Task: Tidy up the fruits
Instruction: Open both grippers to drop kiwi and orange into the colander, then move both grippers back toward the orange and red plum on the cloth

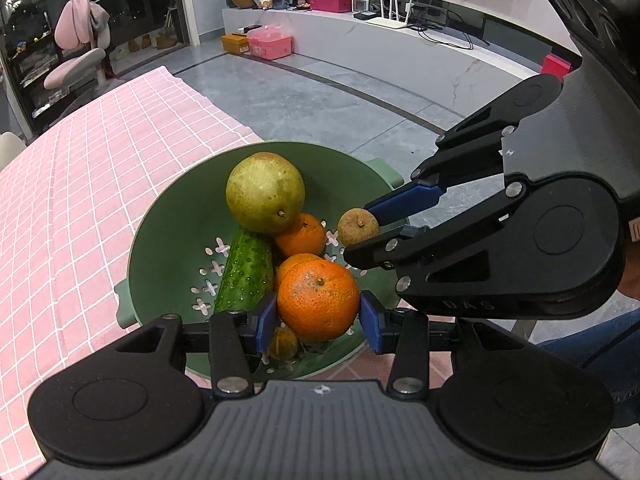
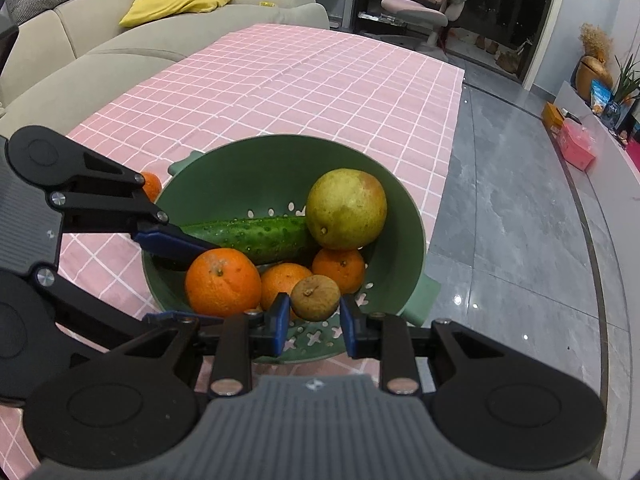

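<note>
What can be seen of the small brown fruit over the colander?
The small brown fruit is round, dull tan-brown and rough-skinned with darker speckles and a short dry stem stub facing the cameras. The right hand-held gripper is shut on it, blue pads pressing its two sides. It hangs above the inside of the green colander, near an orange; no contact with other fruit is evident.

Faint raised letters, perhaps "UAS", on the right tongs [image 1: 362, 226].
</note>
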